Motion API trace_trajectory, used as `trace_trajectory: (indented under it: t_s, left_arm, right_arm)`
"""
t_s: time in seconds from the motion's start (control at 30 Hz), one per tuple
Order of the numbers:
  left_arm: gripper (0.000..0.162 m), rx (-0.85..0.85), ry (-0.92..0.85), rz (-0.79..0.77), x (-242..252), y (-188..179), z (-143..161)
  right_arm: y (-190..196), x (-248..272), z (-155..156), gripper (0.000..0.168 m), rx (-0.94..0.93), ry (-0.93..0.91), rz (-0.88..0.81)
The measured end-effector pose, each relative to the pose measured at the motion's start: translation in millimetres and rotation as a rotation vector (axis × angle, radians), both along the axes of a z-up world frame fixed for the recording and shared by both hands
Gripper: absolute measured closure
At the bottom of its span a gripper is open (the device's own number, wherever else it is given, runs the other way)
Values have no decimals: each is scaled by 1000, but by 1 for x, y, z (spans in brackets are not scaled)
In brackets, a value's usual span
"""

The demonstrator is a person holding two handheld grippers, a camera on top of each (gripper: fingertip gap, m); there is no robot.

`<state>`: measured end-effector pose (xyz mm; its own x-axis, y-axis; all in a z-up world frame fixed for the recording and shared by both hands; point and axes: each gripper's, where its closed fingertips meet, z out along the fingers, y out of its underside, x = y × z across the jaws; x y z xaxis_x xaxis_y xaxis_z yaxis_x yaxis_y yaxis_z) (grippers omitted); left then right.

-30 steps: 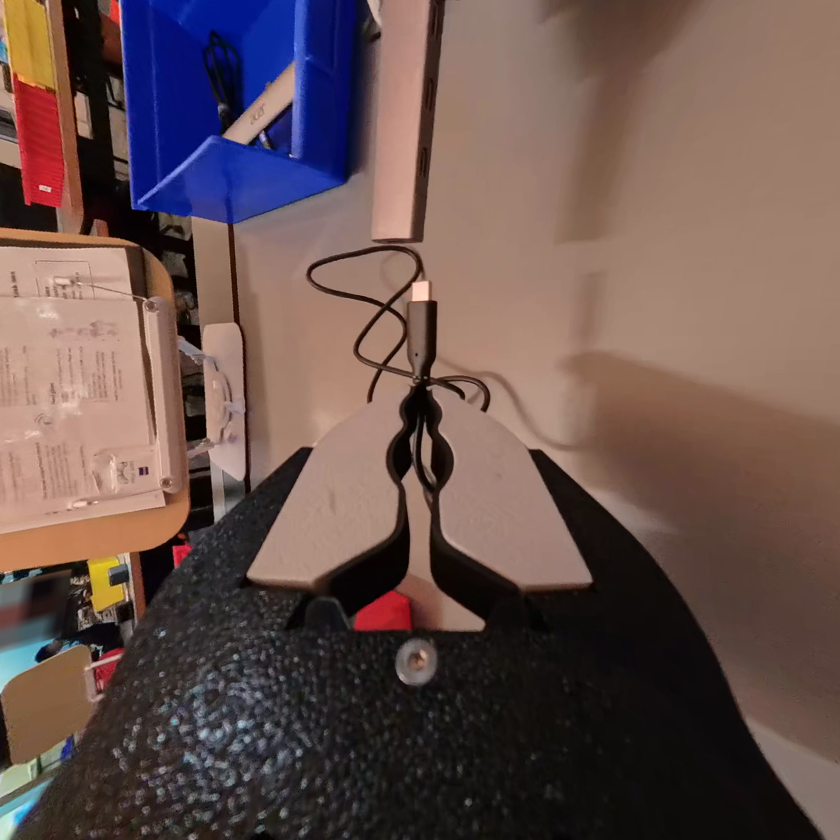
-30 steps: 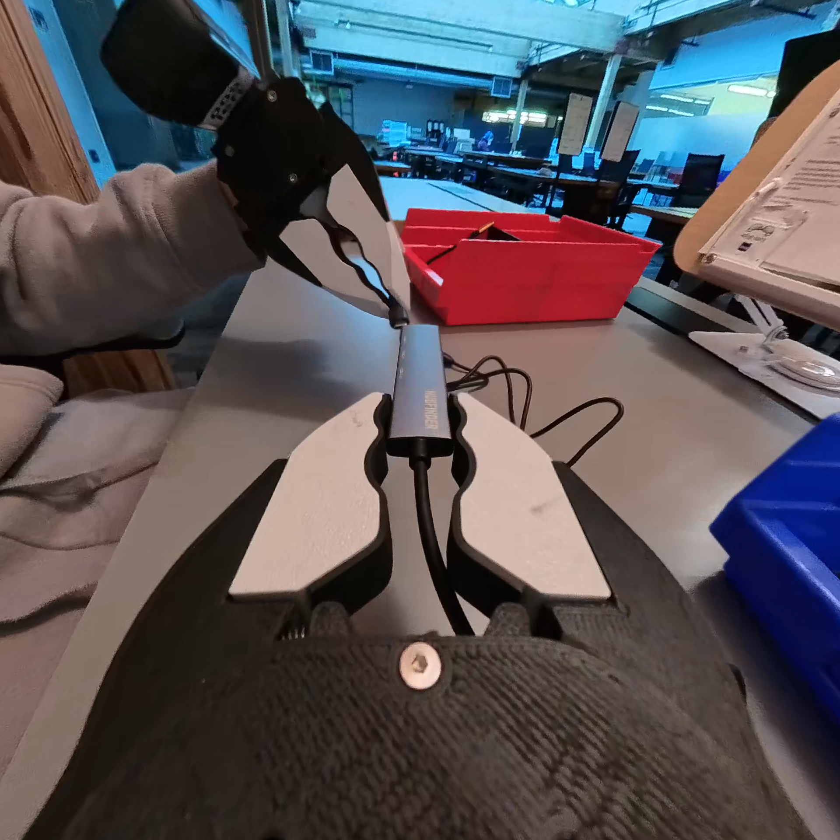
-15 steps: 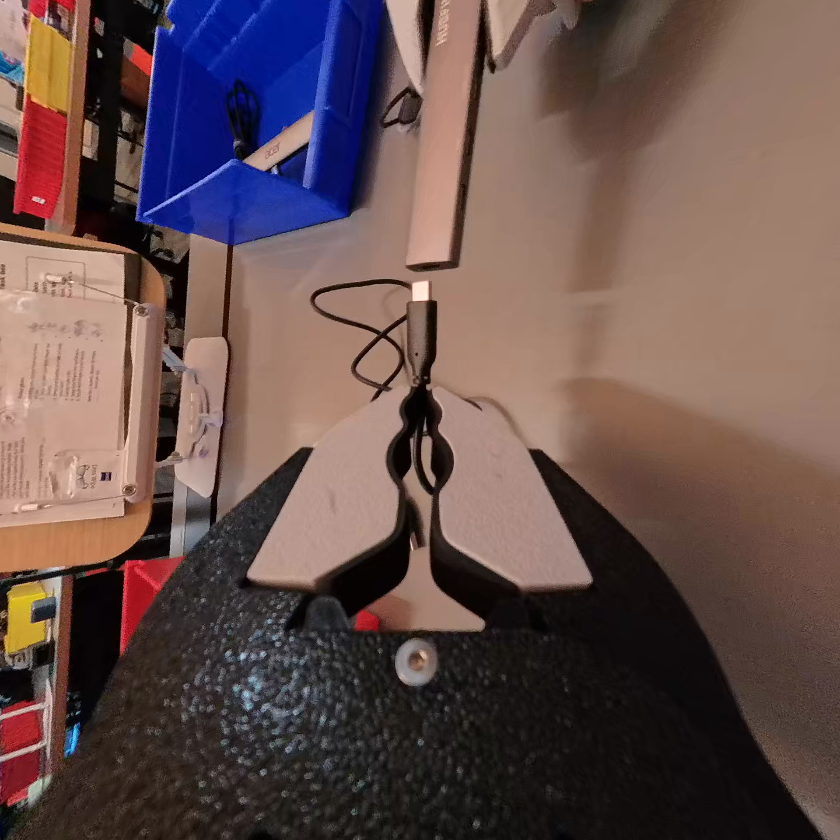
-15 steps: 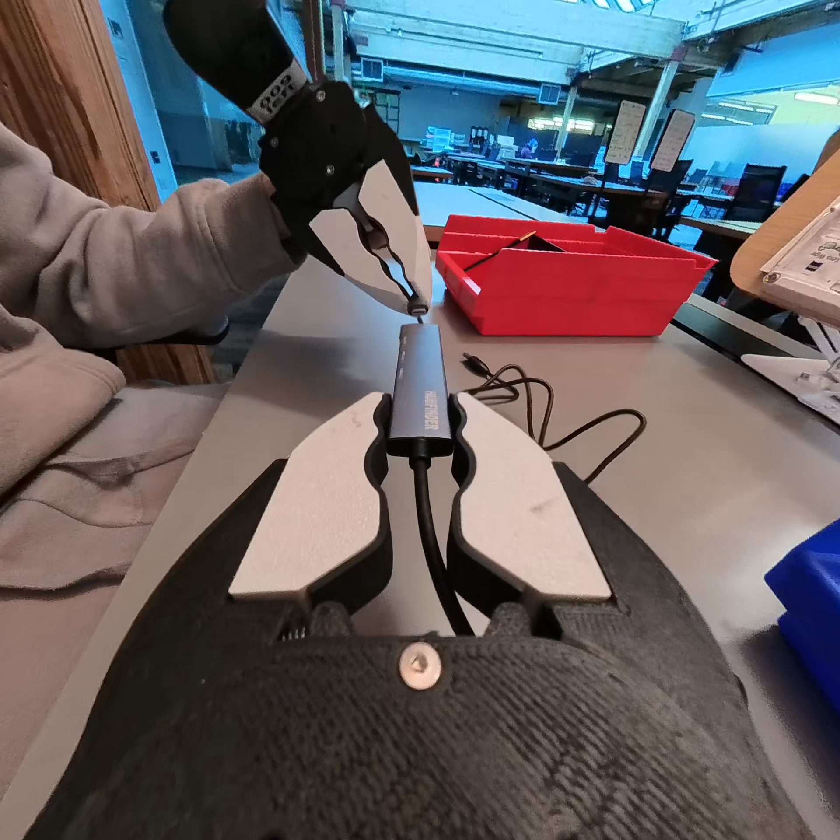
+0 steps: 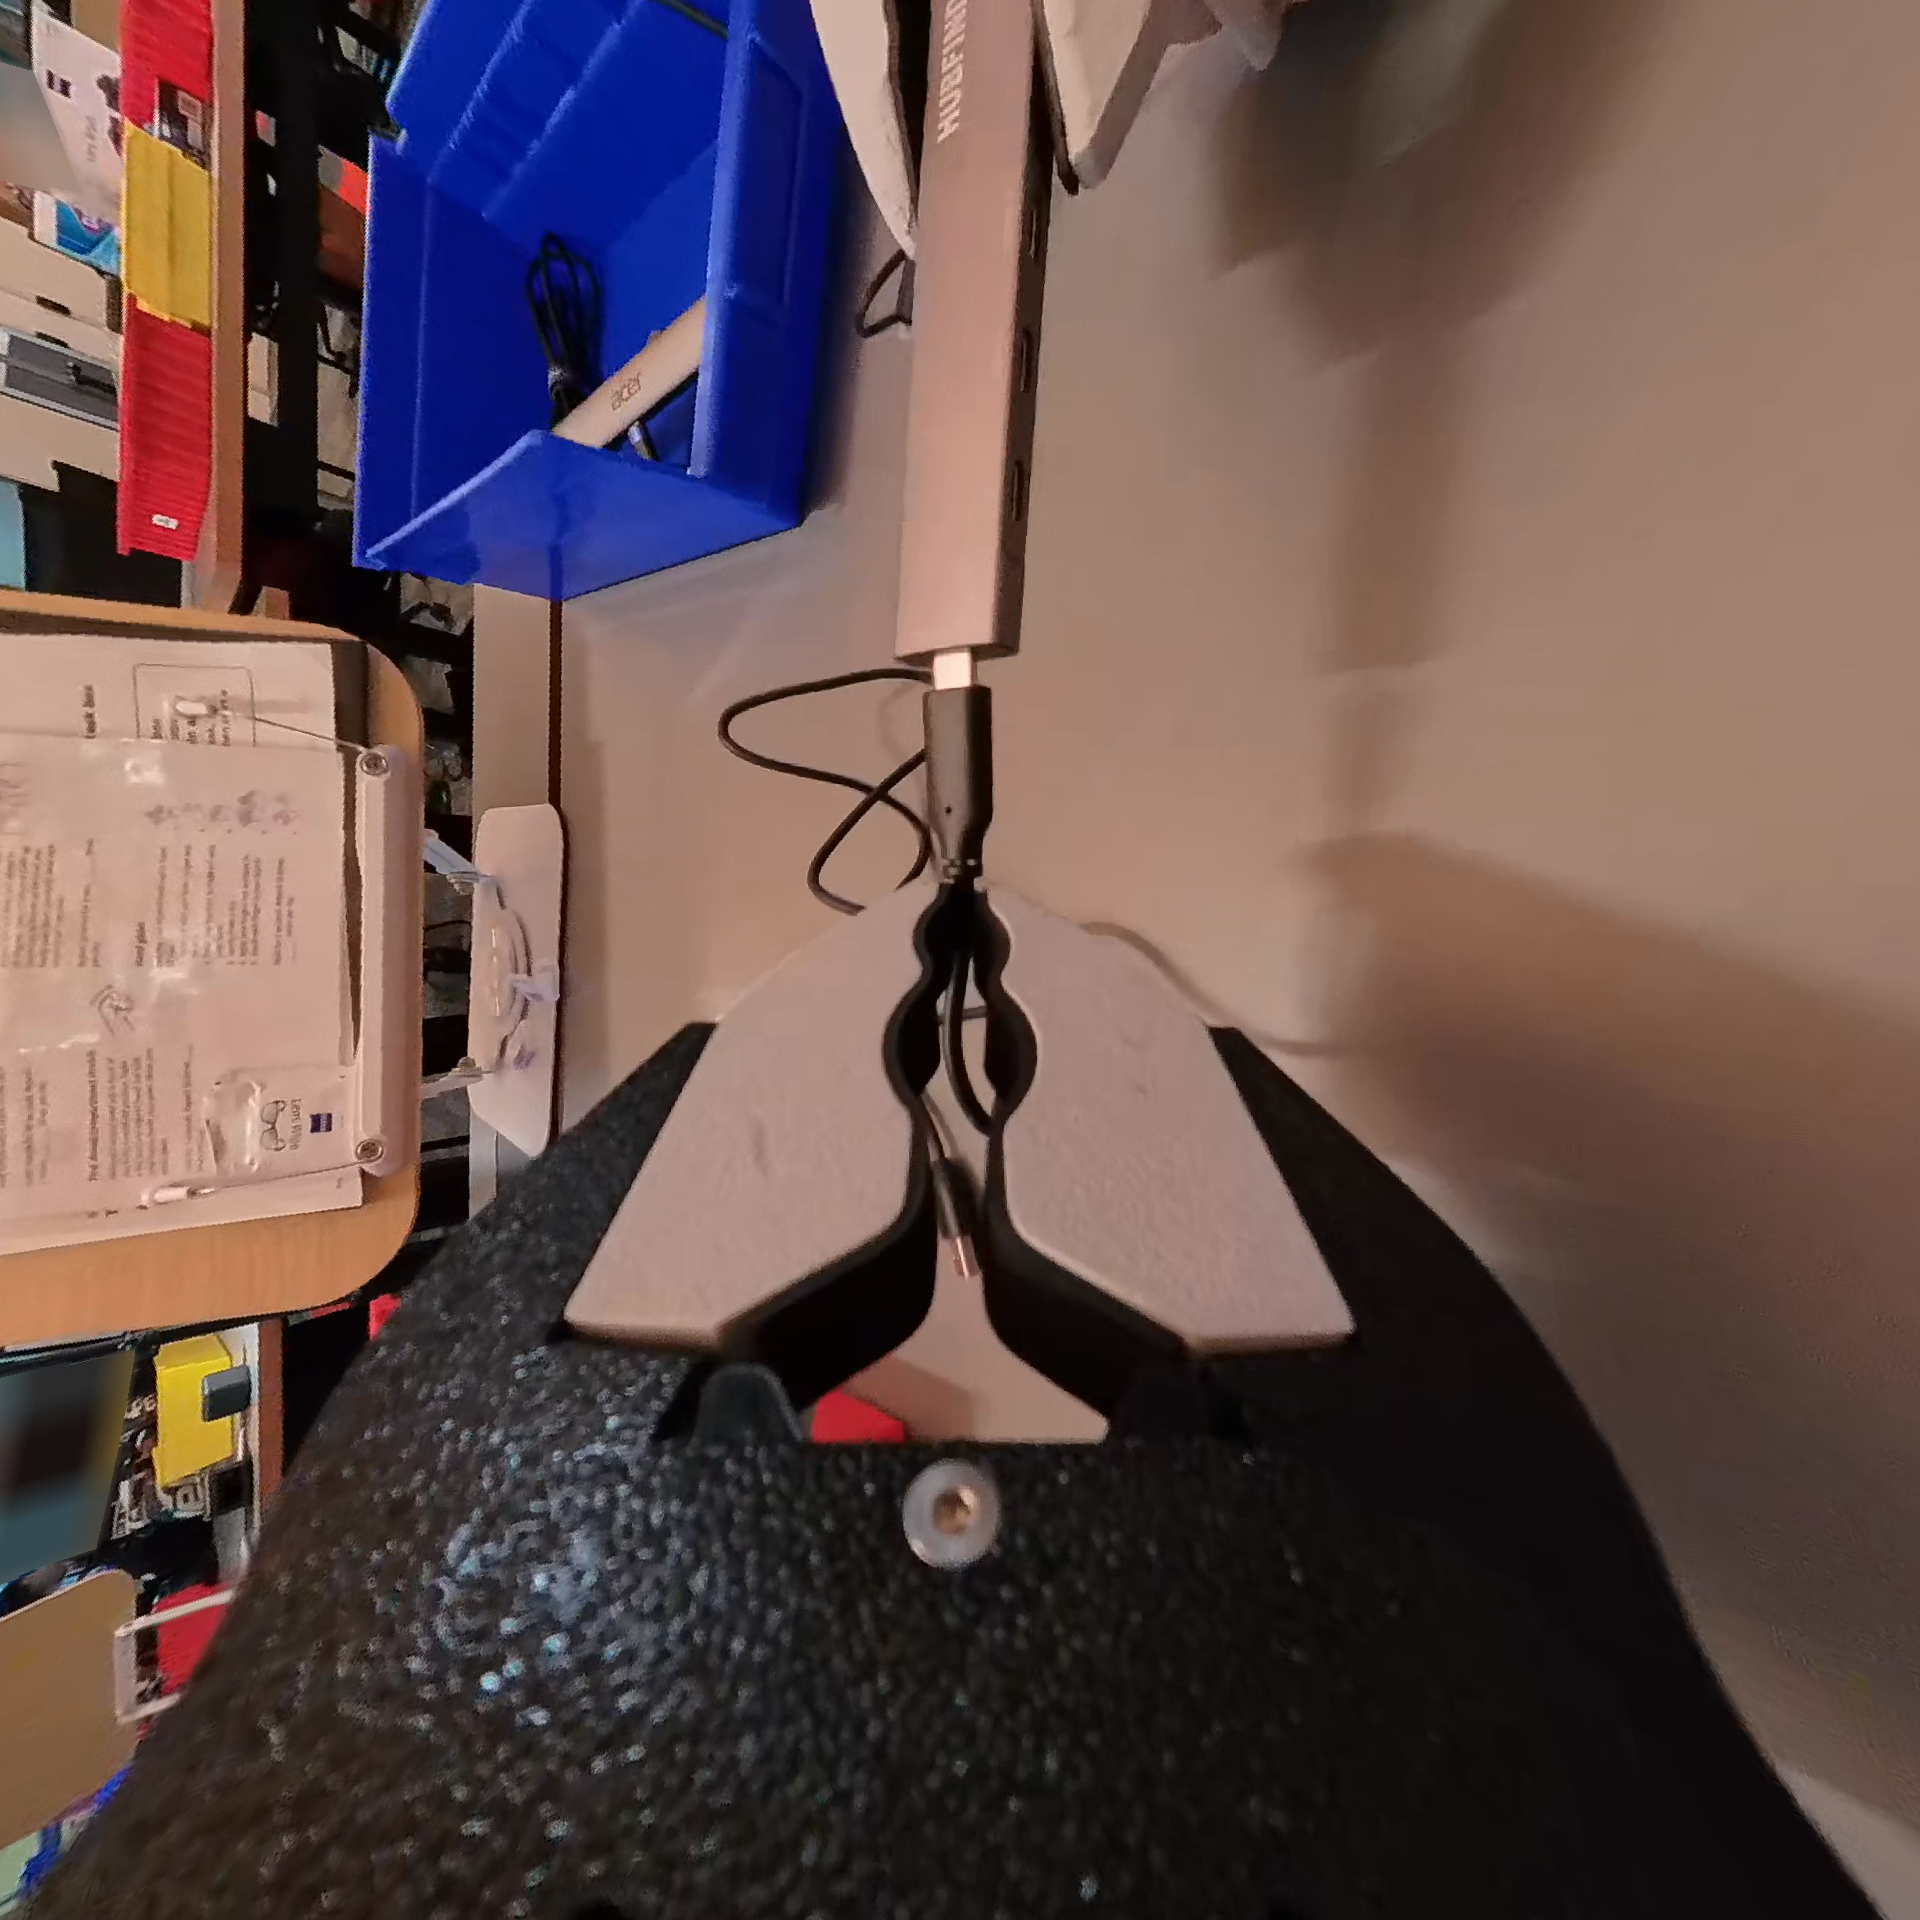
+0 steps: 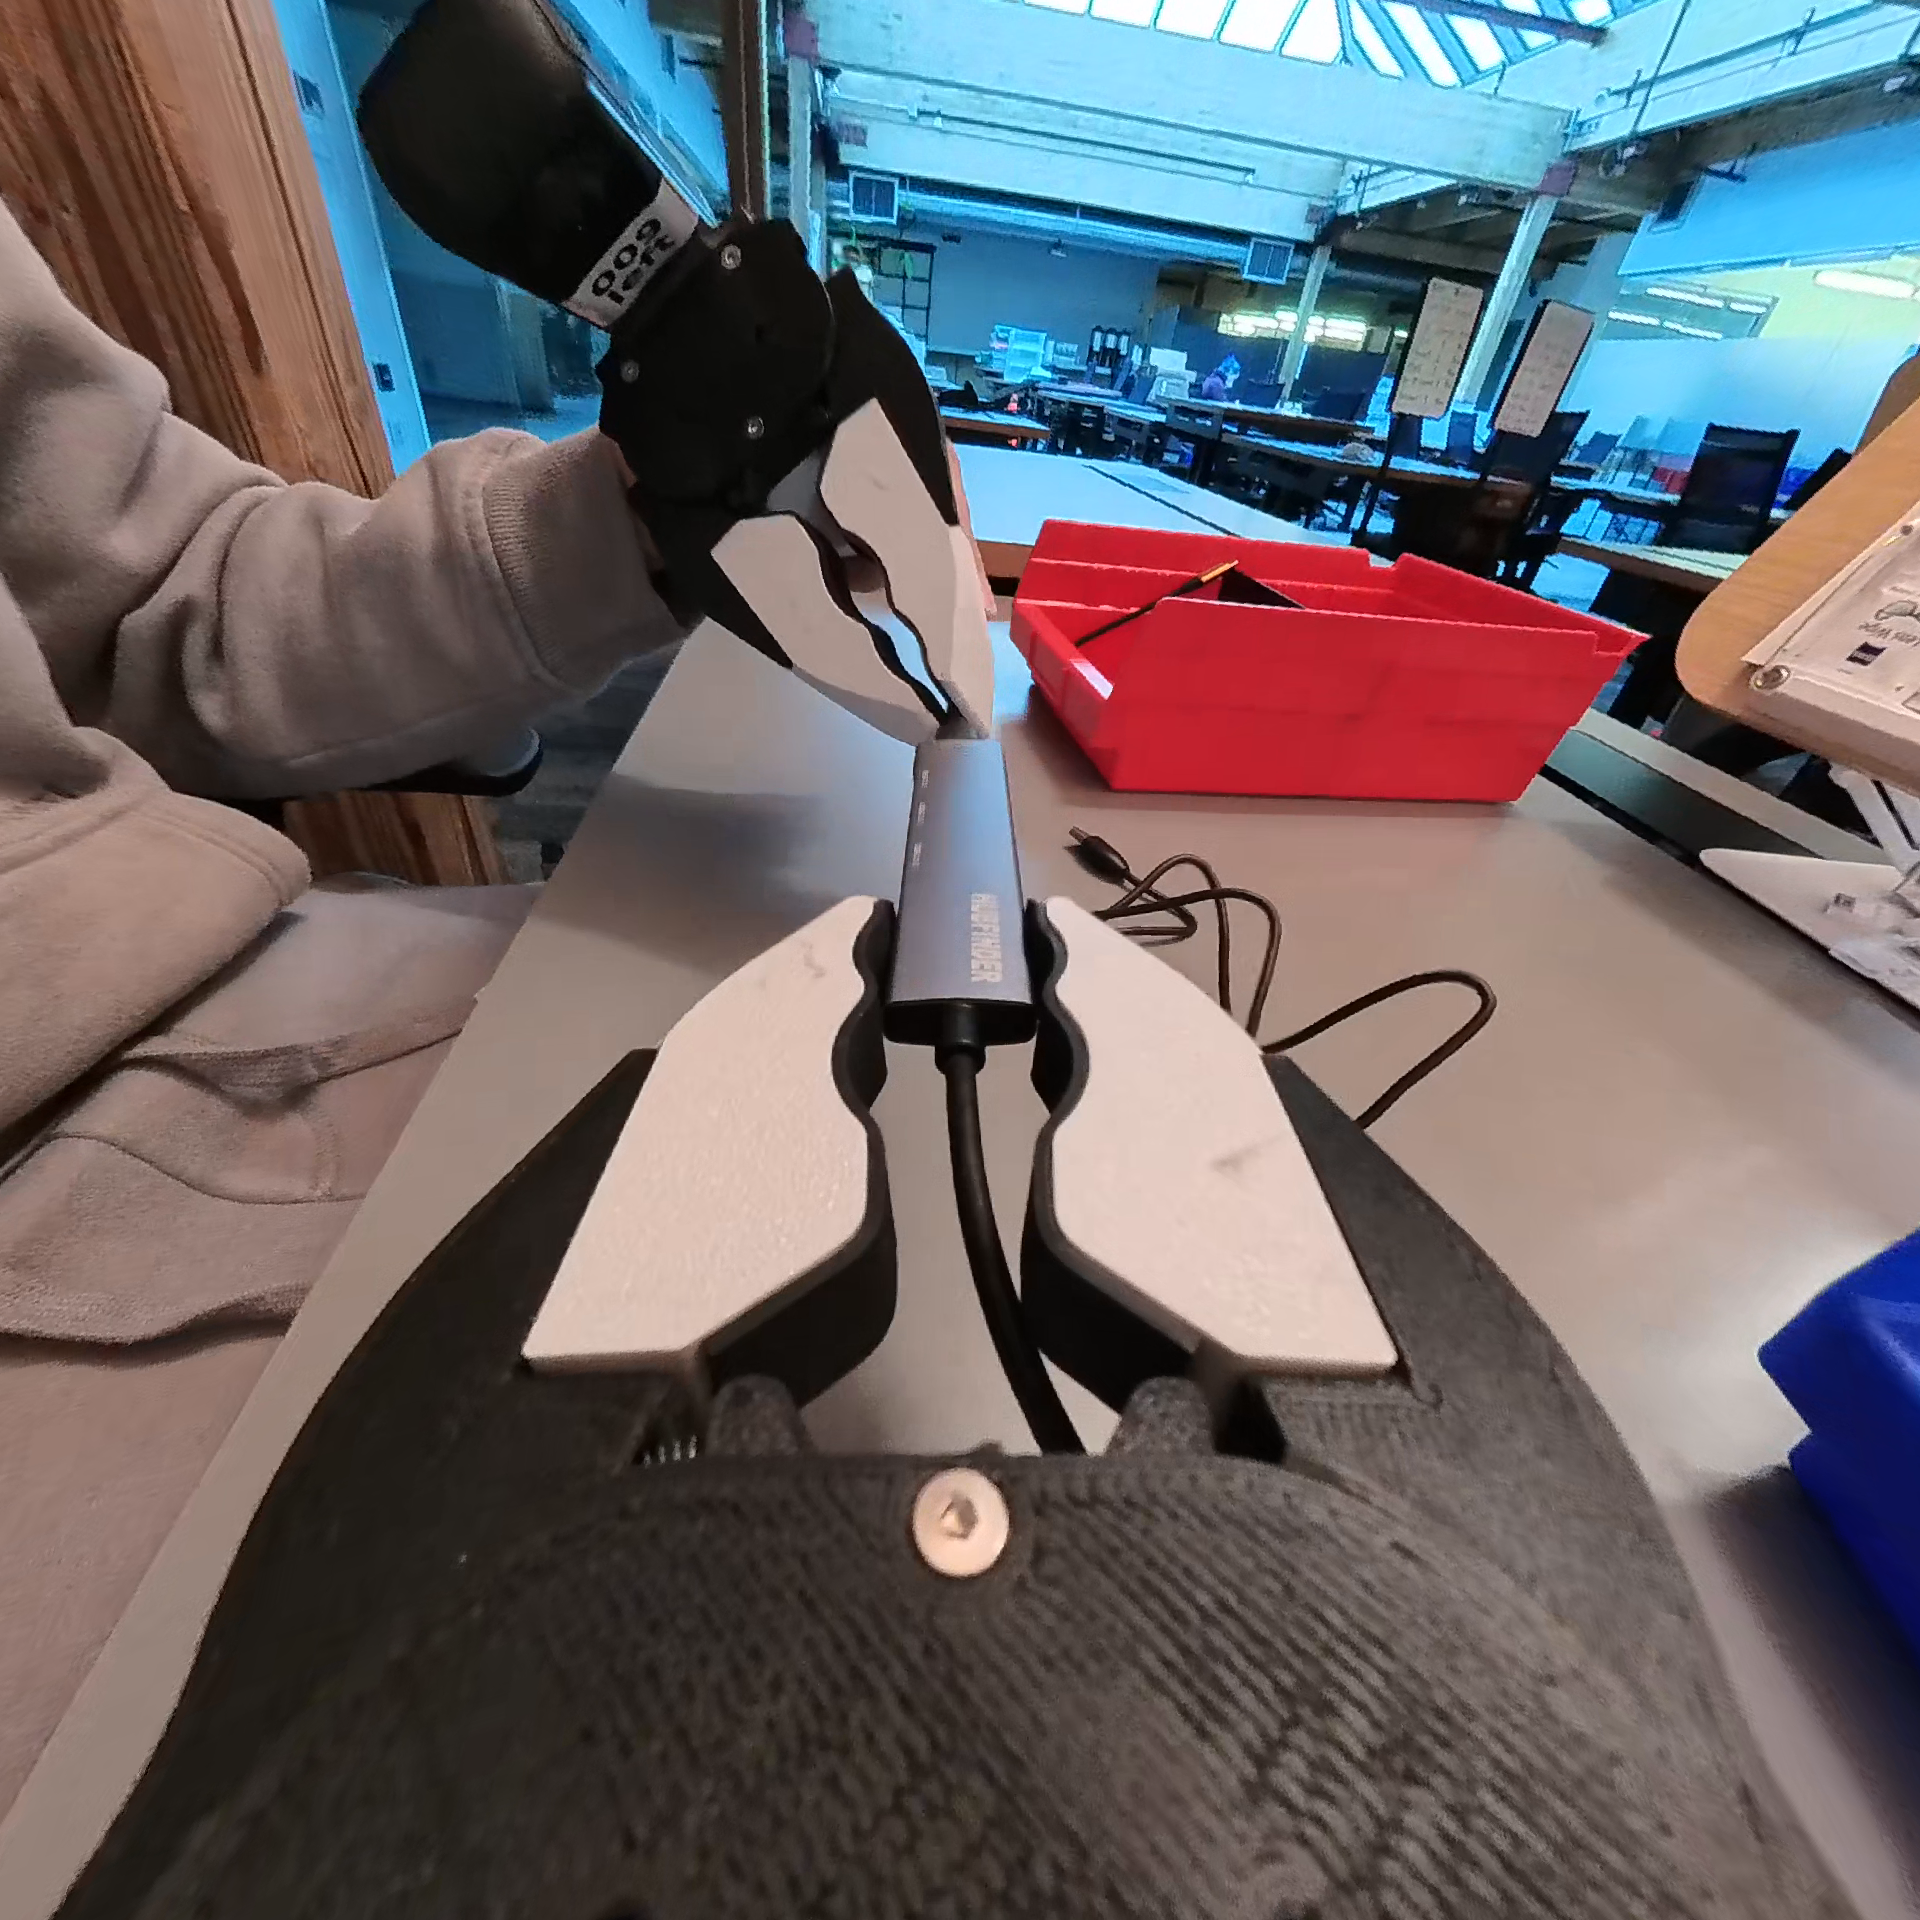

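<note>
- Since the right claw [image 6: 961,914] sits closest in its own view, start there: it's clamped on the back end of the grey USB hub [image 6: 961,883], lower middle of the frame, with the hub's thick black lead [image 6: 982,1195] running back between the fingers. Looks like it's holding the hub level and off the desk [image 6: 1558,1039] so the far end is free.
- Further up, centre frame, the left claw [image 6: 951,712] comes in from the upper left, pinched tight on the black cable [image 6: 1351,1029] just behind the plug.
- From the left wrist view, that plug [image 5: 958,748] pokes straight out past the left claw's tips at mid-frame, its metal tip right at the hub's end port; can't tell if it's fully seated.
- Slack cable loops on the desk, right of centre.
- Farther back: a red bin [image 6: 1309,686] upper right, a blue bin [image 5: 582,312] upper left of the left wrist view, and a clipboard stand [image 5: 187,935] at its left edge.
</note>
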<state>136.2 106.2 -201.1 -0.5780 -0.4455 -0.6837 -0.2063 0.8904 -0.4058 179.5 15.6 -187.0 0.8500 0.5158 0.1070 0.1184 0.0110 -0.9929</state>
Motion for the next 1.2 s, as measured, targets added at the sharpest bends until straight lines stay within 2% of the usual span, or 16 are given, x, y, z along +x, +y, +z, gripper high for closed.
trace_trajectory:
  t_s: [0.23,0.43,0.53,0.7,0.83,0.97,1.2]
  left_arm:
    - [160,24,14,-7,-4,-3,2]
    - [160,-59,44,-39,-9,-3,-2]
    - [157,-207,62,-78,-11,-9,-5]
    - [140,-641,97,-175,-19,-24,10]
    - [138,-815,88,-187,-15,-32,21]
    - [145,-854,114,-131,-6,-32,13]
    - [149,-955,102,-154,-3,-34,15]
  right_arm:
    - [-1,-5,-3,144,-8,-27,28]
    - [3,-8,-6,144,-51,-12,35]
    - [1,-6,-2,144,-32,12,42]
    - [-3,-5,5,144,24,42,53]
    - [-2,-7,4,144,17,28,55]
    - [-1,-9,3,144,21,18,57]
    - [0,-8,4,144,24,24,46]
